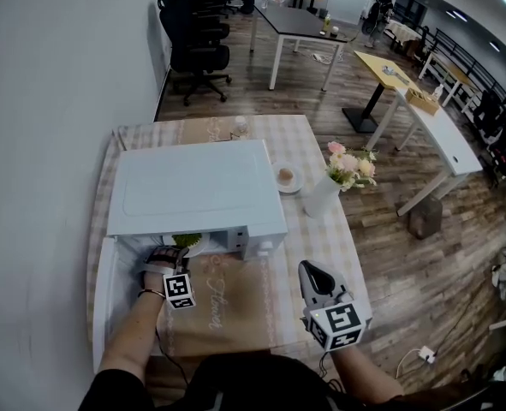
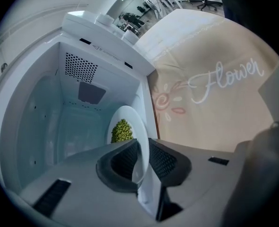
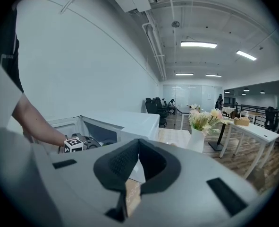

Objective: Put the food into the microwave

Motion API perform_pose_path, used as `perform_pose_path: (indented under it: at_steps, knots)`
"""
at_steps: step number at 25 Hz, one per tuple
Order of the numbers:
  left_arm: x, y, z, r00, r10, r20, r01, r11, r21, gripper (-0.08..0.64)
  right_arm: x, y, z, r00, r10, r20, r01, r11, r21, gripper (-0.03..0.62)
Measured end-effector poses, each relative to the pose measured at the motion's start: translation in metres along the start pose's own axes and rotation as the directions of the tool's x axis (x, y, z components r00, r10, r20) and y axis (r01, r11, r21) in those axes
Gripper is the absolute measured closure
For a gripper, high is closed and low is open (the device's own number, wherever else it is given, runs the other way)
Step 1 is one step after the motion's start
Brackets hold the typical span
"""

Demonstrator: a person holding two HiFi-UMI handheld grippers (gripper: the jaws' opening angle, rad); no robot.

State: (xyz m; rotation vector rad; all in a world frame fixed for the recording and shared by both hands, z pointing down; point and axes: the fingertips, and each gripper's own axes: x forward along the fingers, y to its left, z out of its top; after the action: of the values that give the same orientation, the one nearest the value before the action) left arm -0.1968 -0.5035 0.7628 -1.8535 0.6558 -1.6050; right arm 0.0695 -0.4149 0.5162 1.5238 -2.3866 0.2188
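A white microwave (image 1: 197,191) stands on the table with its door (image 1: 104,289) swung open to the left. My left gripper (image 1: 163,259) is at the mouth of the cavity, shut on the rim of a white plate (image 2: 138,126). The plate carries a heap of green food (image 2: 122,131) and reaches into the cavity (image 2: 78,103), tilted in this view. From the head view only a sliver of the plate (image 1: 188,245) shows under the microwave's top. My right gripper (image 1: 311,274) is held up over the table's front right, jaws shut (image 3: 138,162) with nothing between them.
A small plate with a bun (image 1: 286,178) and a white vase of flowers (image 1: 334,182) stand right of the microwave. A small jar (image 1: 240,127) sits behind it. A beige runner (image 1: 227,302) marked "Flower" covers the table front. Office tables and chairs stand beyond.
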Motion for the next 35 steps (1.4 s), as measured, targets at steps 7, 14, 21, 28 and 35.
perform_pose_path:
  at_steps: [7, 14, 21, 28, 35]
  knots:
    - [-0.008, -0.005, -0.006, 1.0, 0.015, 0.005, -0.015, 0.999, -0.038, 0.459, 0.003, 0.003, 0.0, 1.0, 0.021, 0.017, -0.021, 1.0, -0.023, 0.583]
    - [-0.02, -0.005, -0.001, 0.999, 0.027, 0.02, -0.025, 0.995, -0.096, 0.541, 0.003, 0.002, 0.001, 0.999, 0.029, 0.028, -0.028, 0.999, -0.025, 0.583]
    - [-0.01, 0.006, -0.004, 1.0, 0.009, 0.01, -0.008, 0.996, -0.092, 0.541, -0.001, 0.001, 0.002, 1.0, 0.023, 0.019, -0.022, 0.999, -0.031, 0.583]
    - [0.0, 0.014, -0.007, 1.0, 0.004, 0.013, -0.003, 0.994, -0.106, 0.541, -0.001, -0.002, 0.001, 1.0, 0.006, 0.013, -0.005, 1.0, -0.027, 0.583]
    - [0.012, 0.025, -0.017, 1.0, 0.008, -0.025, -0.012, 0.988, -0.152, 0.54, -0.003, -0.001, -0.002, 1.0, 0.005, 0.008, -0.005, 1.0, -0.017, 0.583]
